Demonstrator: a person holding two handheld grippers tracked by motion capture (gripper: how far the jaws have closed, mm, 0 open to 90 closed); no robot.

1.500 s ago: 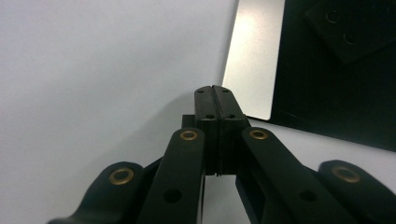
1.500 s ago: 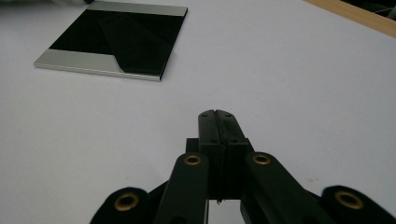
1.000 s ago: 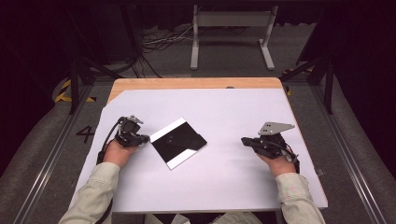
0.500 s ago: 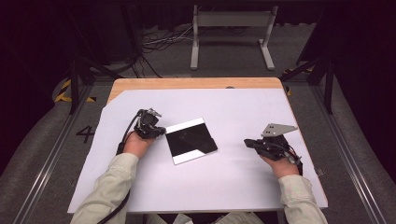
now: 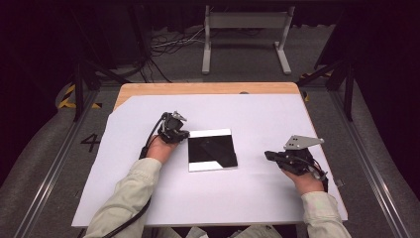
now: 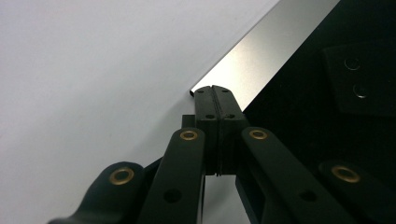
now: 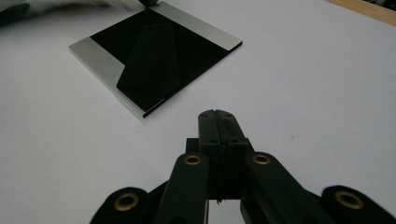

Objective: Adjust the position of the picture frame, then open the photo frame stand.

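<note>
White tabletop [image 5: 247, 198], black square plate [image 5: 212, 151] flat at centre. Left gripper [image 5: 179, 133] pressed together, touching plate's far-left corner; right gripper [image 5: 270, 155] pressed together, well right. Likely stiff, thin, slick; best pinched by silver edge strip [image 7: 98, 58].

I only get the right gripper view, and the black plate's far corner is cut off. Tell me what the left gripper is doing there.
Observer: The left gripper is shut on nothing, its tips at a corner of the plate's silver strip.
Operator: Give me the plate's position.
Observer: From above, it lies flat near the middle of the white sheet, with silver strips along its far and near edges.
Operator: Now place my gripper.
Observer: The right gripper sits near the sheet's right edge, pointing towards the plate.
</note>
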